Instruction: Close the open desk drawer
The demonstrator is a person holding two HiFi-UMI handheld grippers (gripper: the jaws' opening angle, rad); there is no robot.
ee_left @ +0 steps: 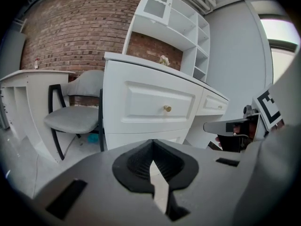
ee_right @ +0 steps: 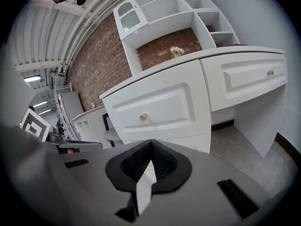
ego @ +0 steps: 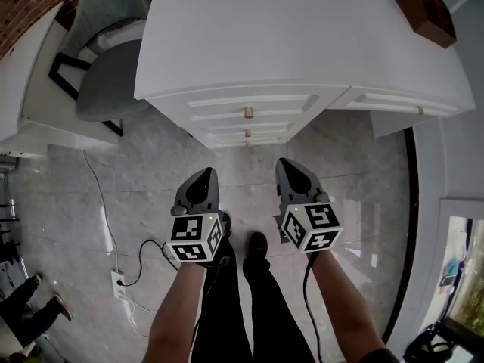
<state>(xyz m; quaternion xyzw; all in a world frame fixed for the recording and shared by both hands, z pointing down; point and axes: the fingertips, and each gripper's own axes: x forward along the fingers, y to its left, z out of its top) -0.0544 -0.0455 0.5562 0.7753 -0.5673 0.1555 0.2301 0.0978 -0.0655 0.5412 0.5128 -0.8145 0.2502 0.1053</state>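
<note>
Left gripper (ego: 203, 175) and right gripper (ego: 288, 165), both closed on nothing, low in frame.
Open drawer (ego: 227, 103) straight ahead at upper centre, well apart; front running left-right, knob (ego: 248, 113) midway between both, seemingly nearer the right.

My head camera looks steeply down from above onto the white desk (ego: 302, 44) and the floor (ego: 144, 187). Both gripper views sit low and near the desk front, facing it. All three views share the knobbed drawer (ee_left: 160, 105).
</note>
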